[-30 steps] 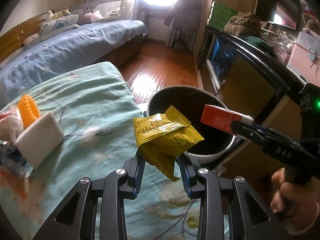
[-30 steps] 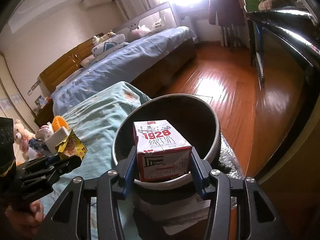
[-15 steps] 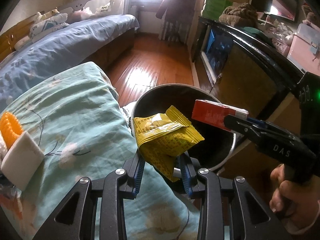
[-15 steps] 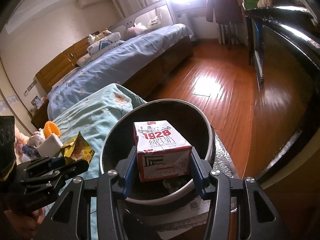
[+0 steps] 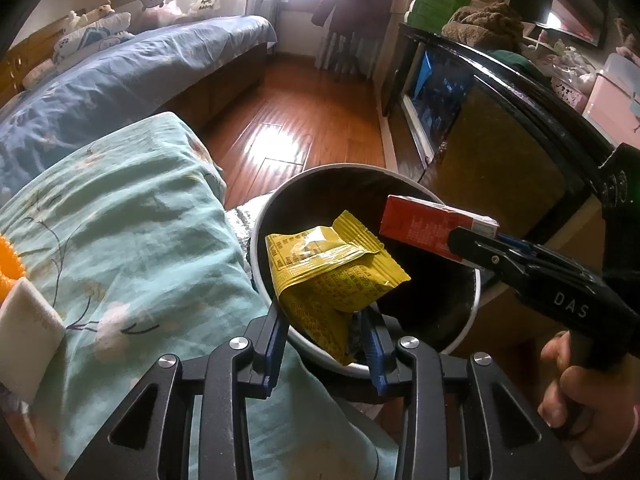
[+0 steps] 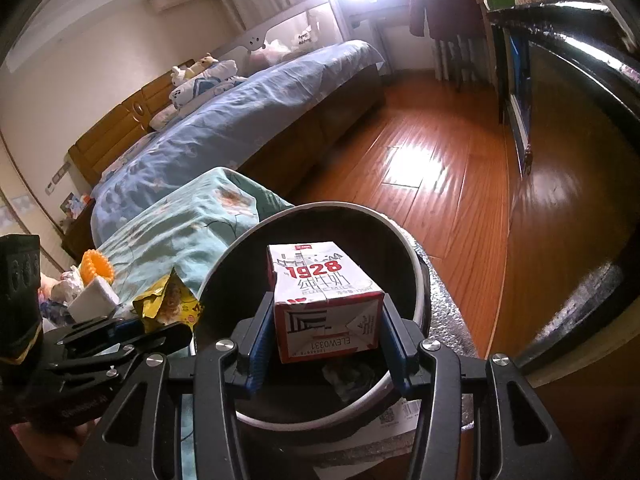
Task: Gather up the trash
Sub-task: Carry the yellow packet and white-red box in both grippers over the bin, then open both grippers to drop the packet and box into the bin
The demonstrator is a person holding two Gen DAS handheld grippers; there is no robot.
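My left gripper (image 5: 326, 320) is shut on a crumpled yellow snack wrapper (image 5: 332, 268) and holds it over the near rim of the round dark trash bin (image 5: 472, 312). My right gripper (image 6: 326, 320) is shut on a red-and-white milk carton (image 6: 324, 304) marked 1928 and holds it over the bin's opening (image 6: 420, 280). The carton (image 5: 432, 228) also shows in the left wrist view, above the bin's right side. The wrapper (image 6: 168, 304) shows at the bin's left edge in the right wrist view. Some crumpled trash (image 6: 348, 372) lies inside the bin.
A table under a teal floral cloth (image 5: 132, 240) stands left of the bin, with a white block (image 5: 28, 336) and an orange spiky item (image 6: 96, 268) on it. A blue bed (image 6: 240, 120) lies behind. A dark cabinet (image 5: 500, 128) stands right. Wooden floor (image 6: 440, 168) beyond.
Both grippers have moved forward toward the bin. The wrapper now hangs over the bin's rim and the carton sits further over the opening. Both stay shut.
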